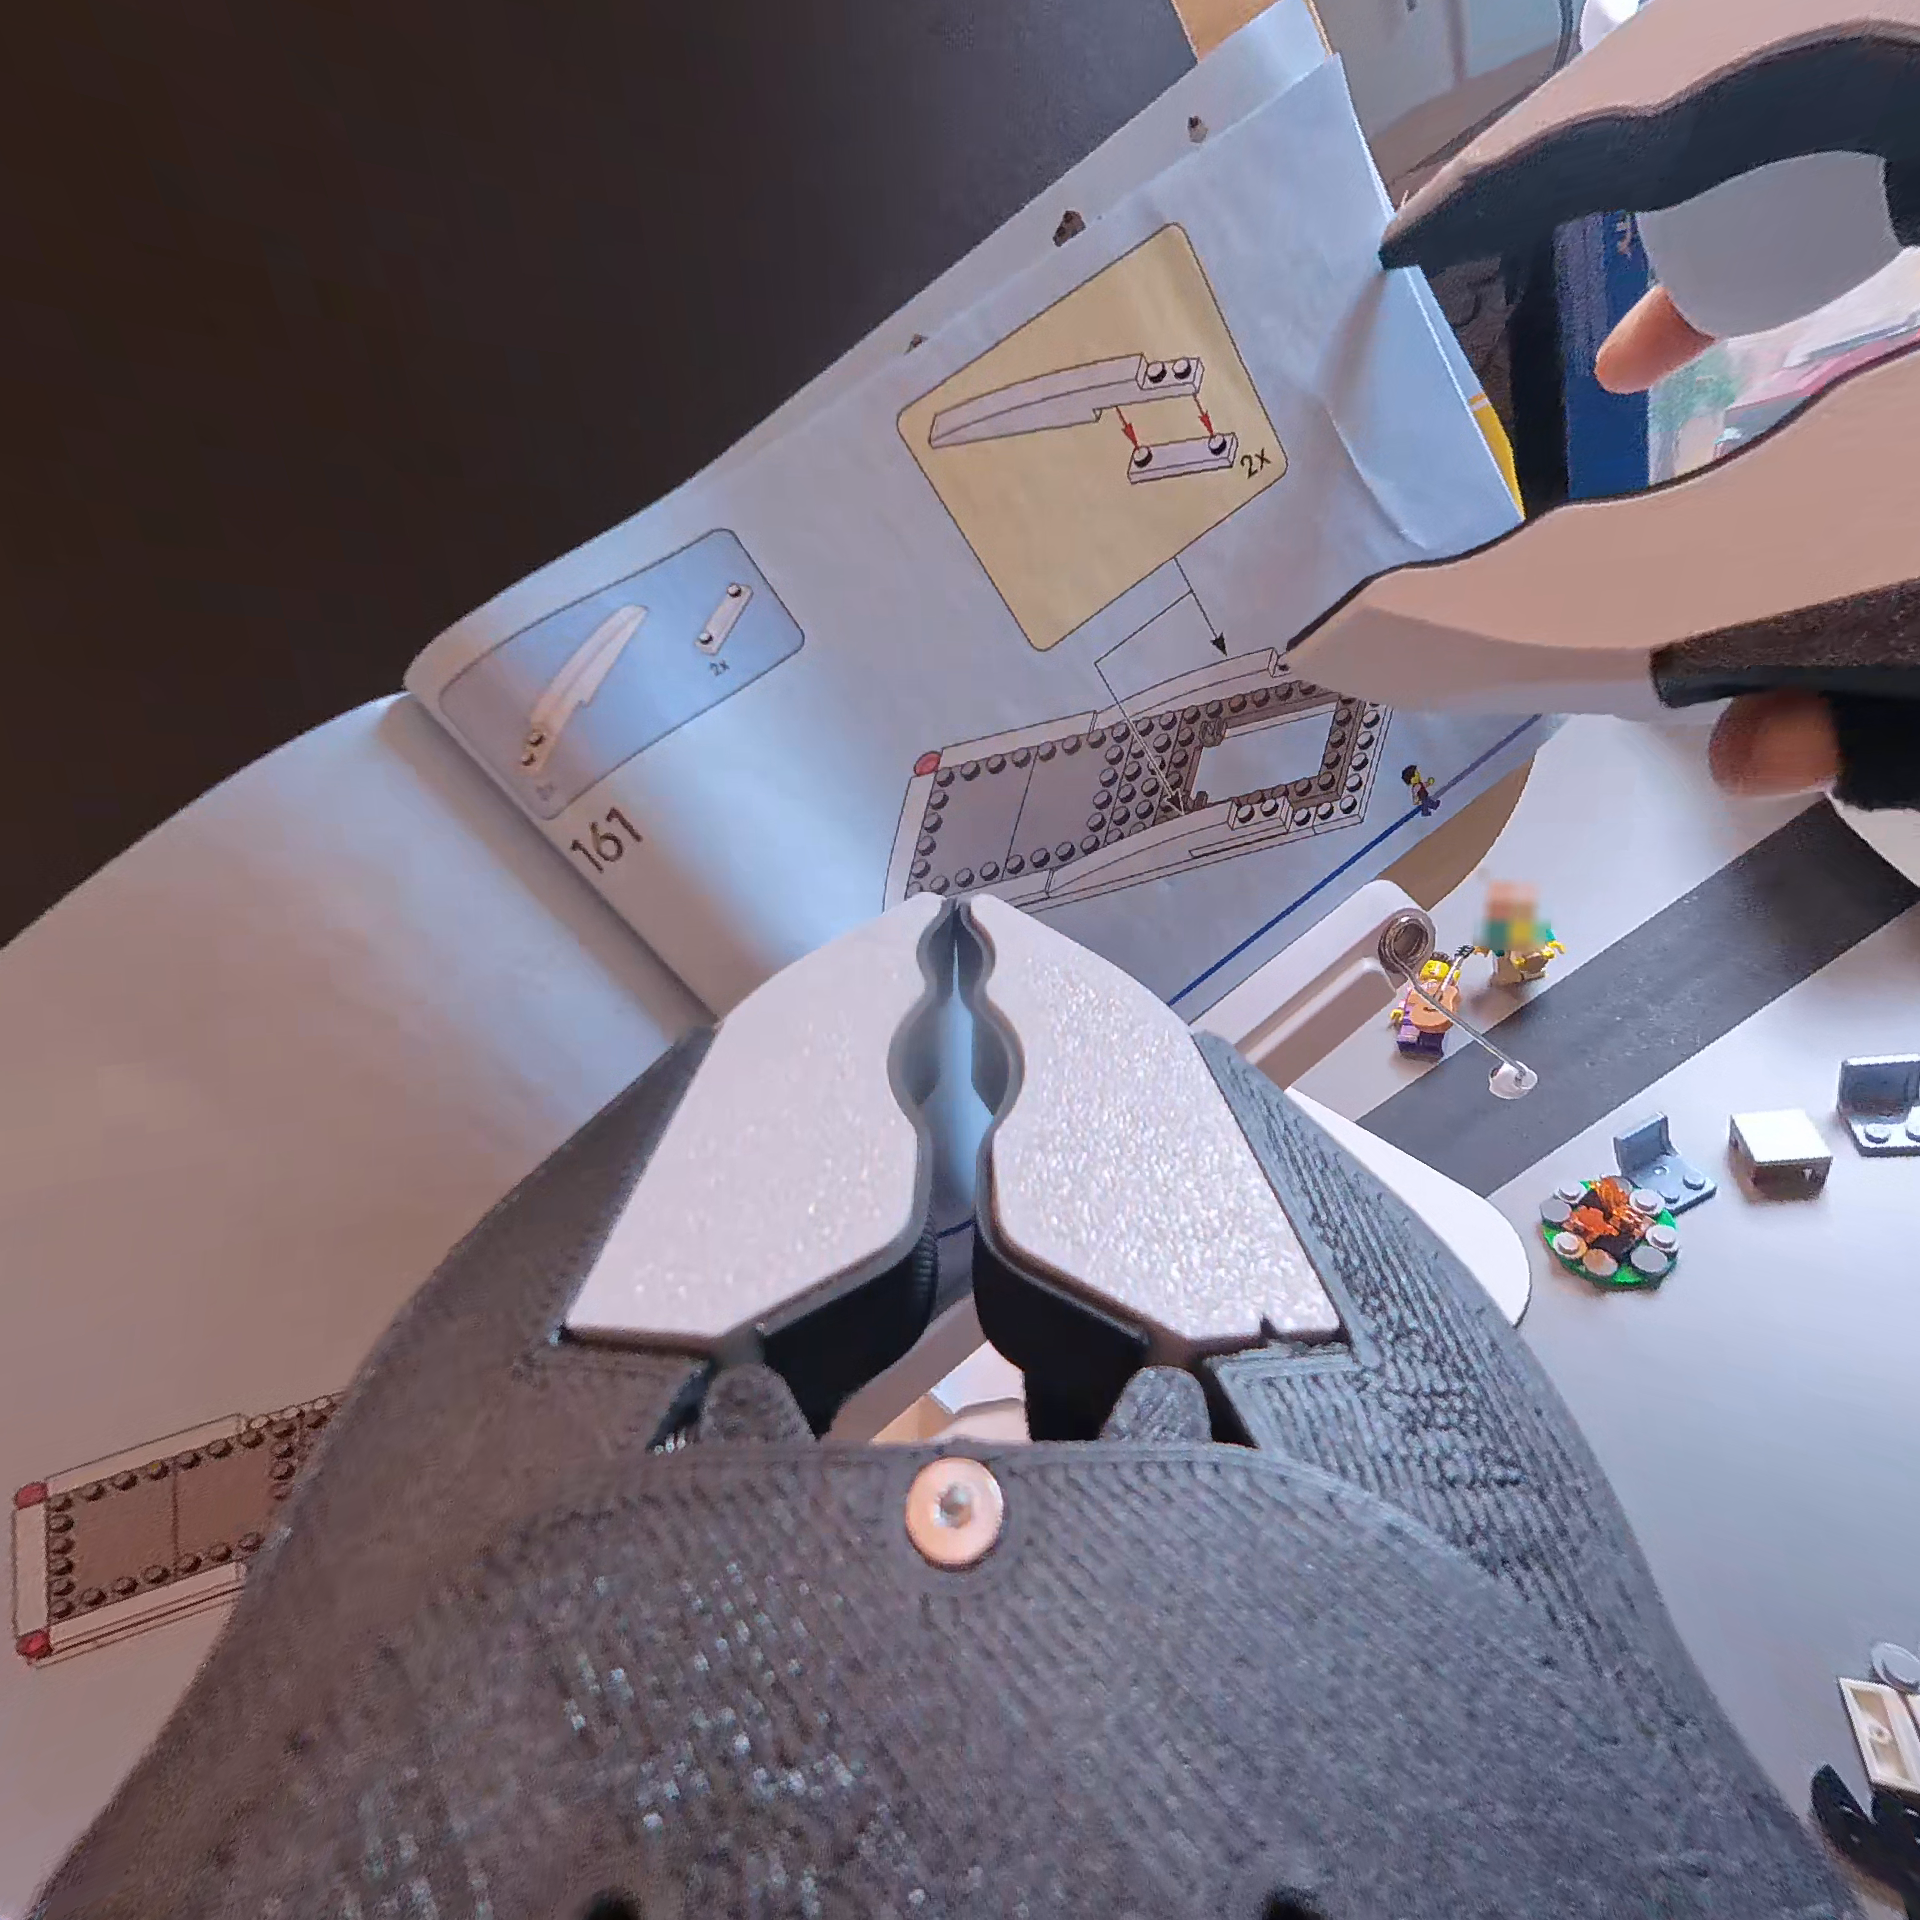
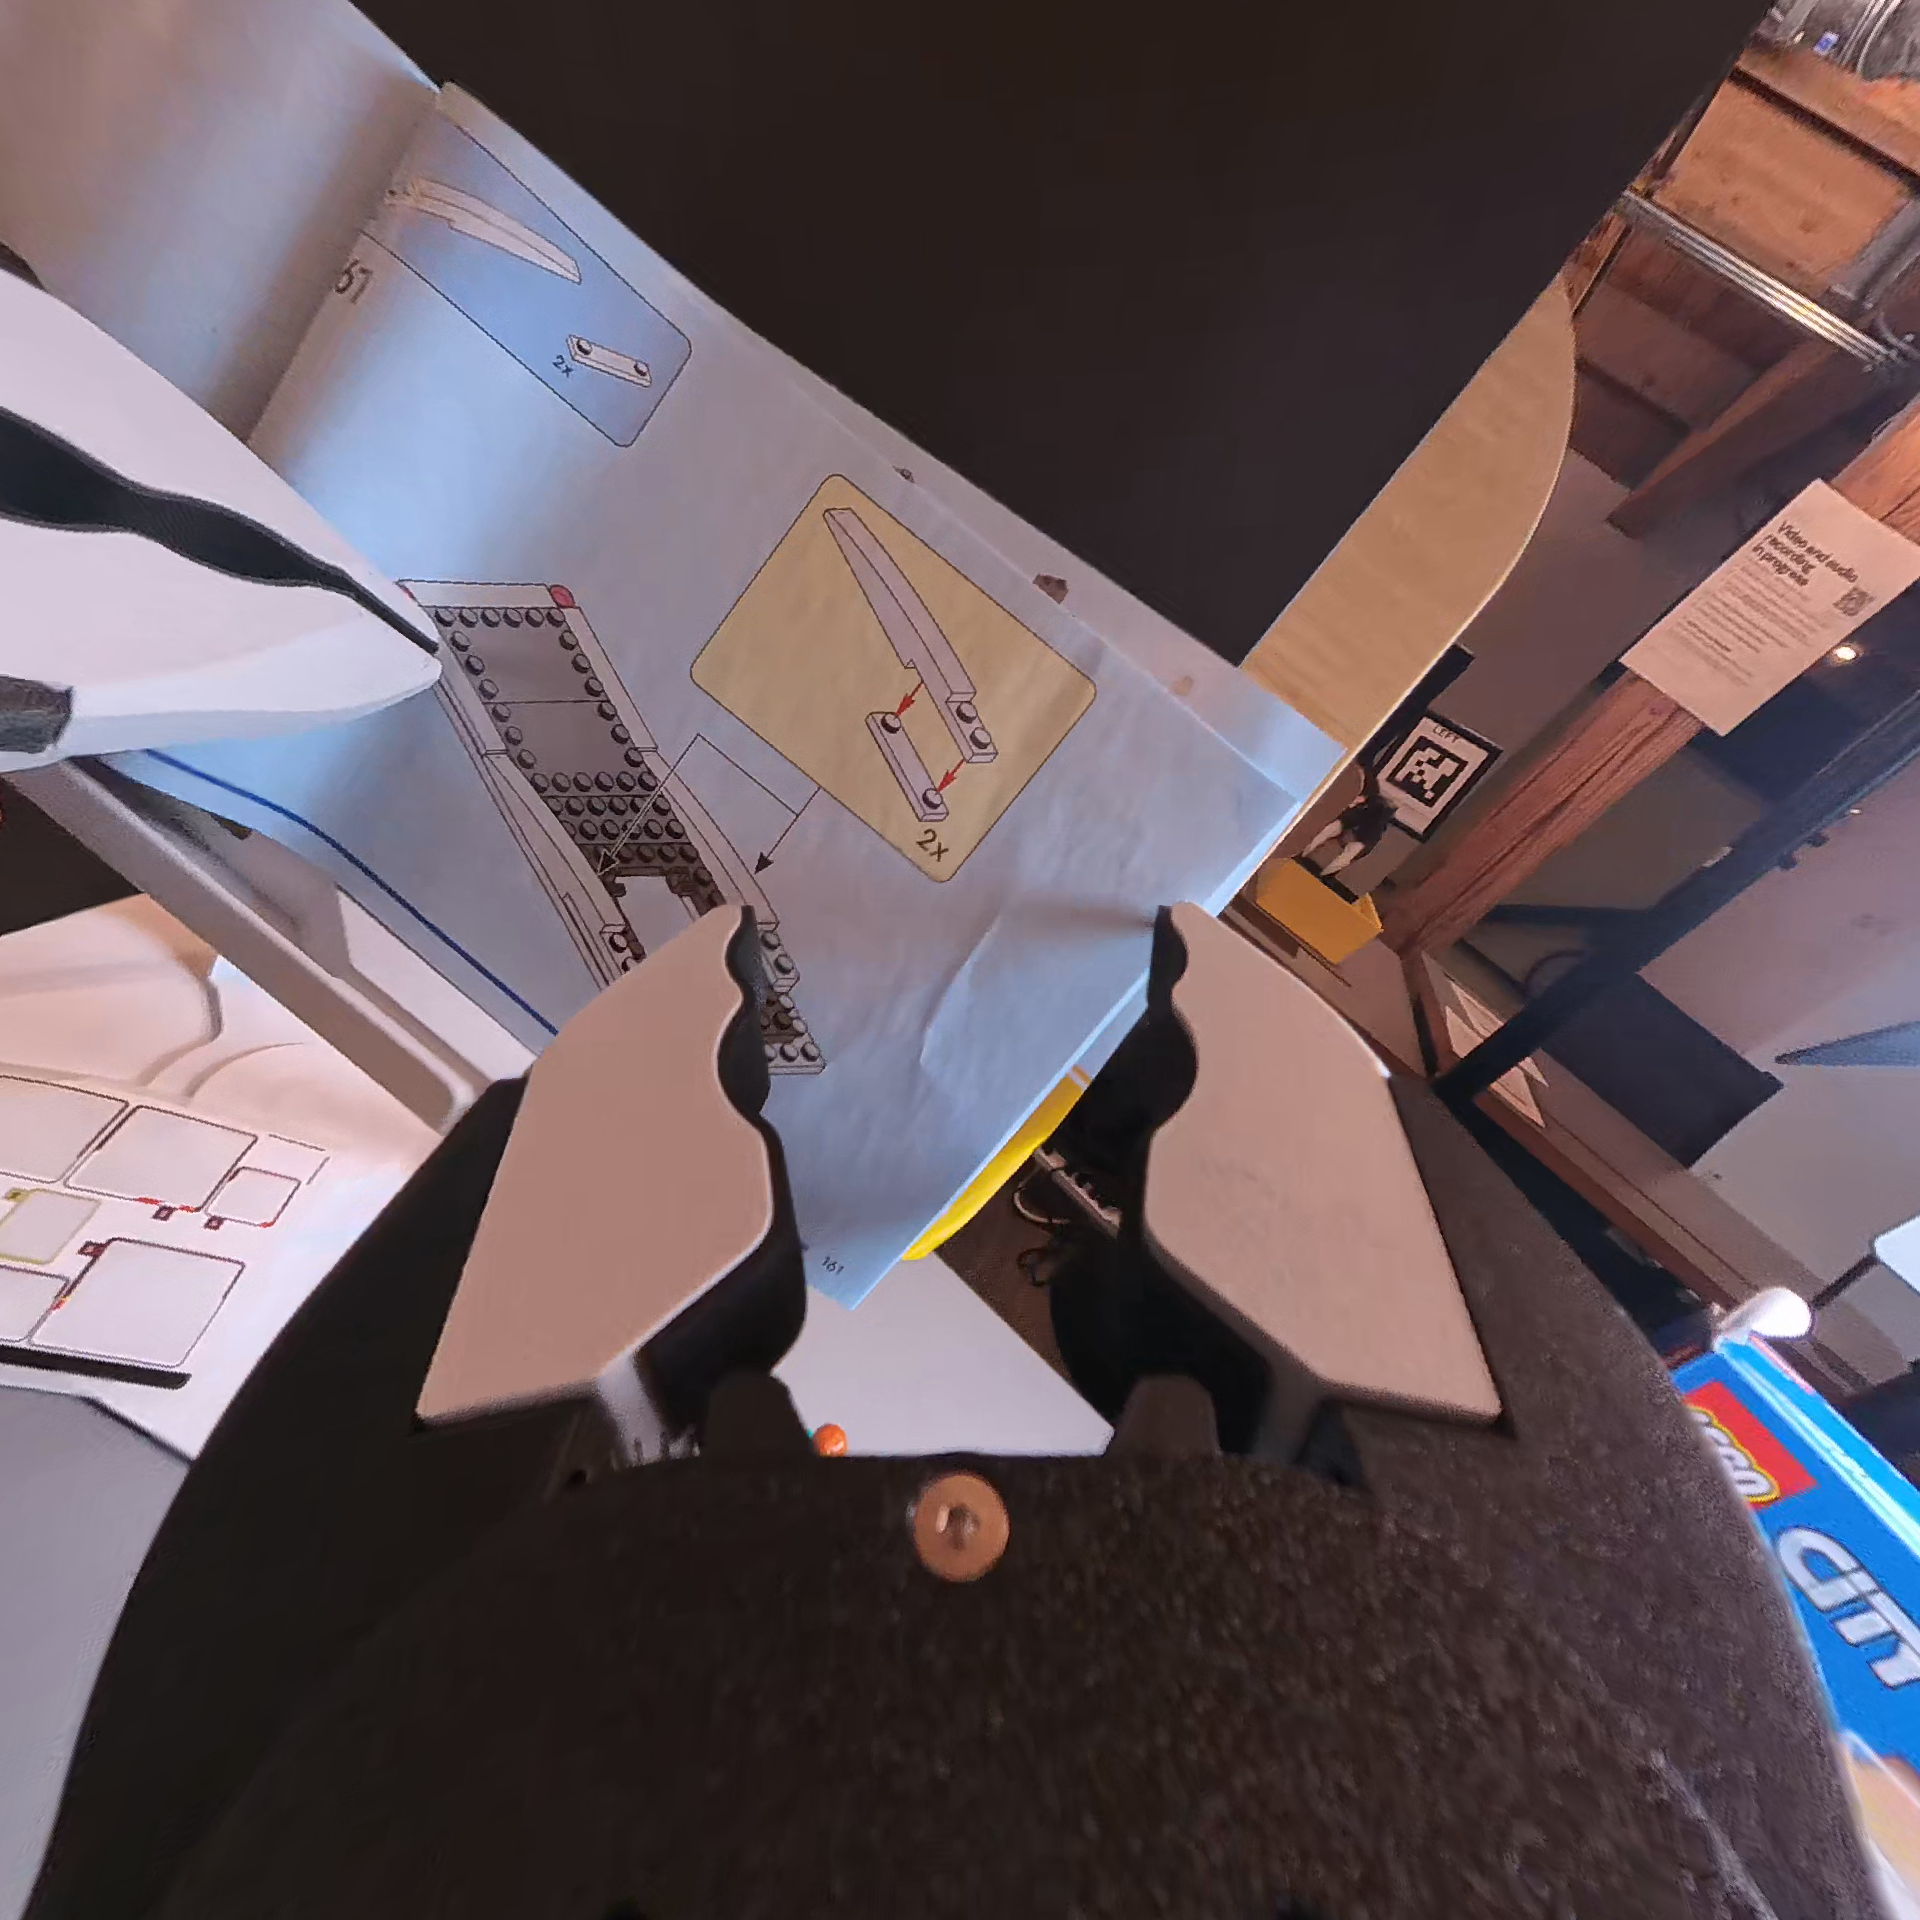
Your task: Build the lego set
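Note:
An open building-instruction booklet [image 1: 831,623] is raised off the table, and its light blue right-hand page [image 2: 935,935] curves upward. My left gripper [image 1: 954,914] is shut, its tips low over the drawing near the page's lower edge. The page shows through the slit between the fingers. The left gripper also shows in the right wrist view [image 2: 416,639], its tips at the page. My right gripper [image 2: 951,925] is open around the page's outer corner, and the pads do not press on the paper. It shows in the left wrist view [image 1: 1351,447] with one finger on each side of the page edge.
On the grey table stand two minifigures [image 1: 1429,1003], a round green campfire piece [image 1: 1610,1231], and small grey and white bricks [image 1: 1777,1148]. A white tray [image 1: 1340,987] lies under the page. A blue box [image 2: 1818,1538] stands at the right, and a sheet with outlines [image 2: 135,1226] lies at the left.

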### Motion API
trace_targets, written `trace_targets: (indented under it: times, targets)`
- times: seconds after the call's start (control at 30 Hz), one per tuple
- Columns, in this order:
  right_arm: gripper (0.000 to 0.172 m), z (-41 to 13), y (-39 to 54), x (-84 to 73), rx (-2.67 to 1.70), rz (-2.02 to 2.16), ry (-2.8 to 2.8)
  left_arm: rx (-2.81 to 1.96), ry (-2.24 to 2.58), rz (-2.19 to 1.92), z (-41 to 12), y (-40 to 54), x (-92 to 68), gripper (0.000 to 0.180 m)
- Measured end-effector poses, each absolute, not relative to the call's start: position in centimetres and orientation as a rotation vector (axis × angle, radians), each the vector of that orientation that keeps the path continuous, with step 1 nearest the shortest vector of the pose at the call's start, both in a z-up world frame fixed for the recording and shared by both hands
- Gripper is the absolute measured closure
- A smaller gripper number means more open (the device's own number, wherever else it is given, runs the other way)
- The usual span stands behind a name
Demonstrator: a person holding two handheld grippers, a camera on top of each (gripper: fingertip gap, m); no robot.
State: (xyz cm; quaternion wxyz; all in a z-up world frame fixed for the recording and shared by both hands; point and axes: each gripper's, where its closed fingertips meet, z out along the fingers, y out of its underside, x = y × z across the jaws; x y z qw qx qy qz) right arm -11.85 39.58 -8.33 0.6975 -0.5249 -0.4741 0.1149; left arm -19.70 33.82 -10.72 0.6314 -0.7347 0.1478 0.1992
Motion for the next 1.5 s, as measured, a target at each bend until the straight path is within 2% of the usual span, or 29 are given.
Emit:
trace_targets:
  times: [0.33, 0.4, 0.63, 0.77, 1.2, 1.27, 1.3, 1.43, 1.5]
  targets:
    - [0.097, -5.9, 40.5, -12.6, -1.158, 0.236, -1.012, -1.673, 0.339, 0.444, -10.6, 33.4, -19.7, 0.18]
    - [0.115, -6.2, 40.4, -12.6, -1.158, 0.215, -1.016, -1.674, 0.334, 0.43, -10.6, 33.3, -19.8, 0.18]
    - [0.155, -6.9, 38.9, -12.7, -1.138, 0.237, -1.033, -1.673, 0.332, 0.398, -10.6, 32.9, -19.9, 0.18]
    - [0.147, -6.6, 37.4, -11.7, -1.121, 0.317, -1.011, -1.662, 0.338, 0.374, -10.5, 32.0, -19.9, 0.178]
    - [0.148, -11.1, 36.2, -10.1, -1.256, 0.594, -1.058, -1.674, 0.34, 0.361, -10.5, 32.1, -20.2, 0.178]
    - [0.155, -11.0, 36.0, -10.2, -1.256, 0.593, -1.081, -1.677, 0.34, 0.363, -10.6, 32.2, -20.2, 0.178]
    - [0.172, -11.0, 35.7, -10.3, -1.259, 0.604, -1.106, -1.678, 0.34, 0.363, -10.6, 32.2, -20.2, 0.178]
    - [0.172, -10.7, 33.9, -10.8, -1.253, 0.668, -1.166, -1.679, 0.344, 0.357, -10.6, 32.1, -20.1, 0.176]
    - [0.172, -10.5, 33.1, -11.1, -1.244, 0.681, -1.183, -1.682, 0.361, 0.334, -10.5, 31.9, -19.7, 0.17]
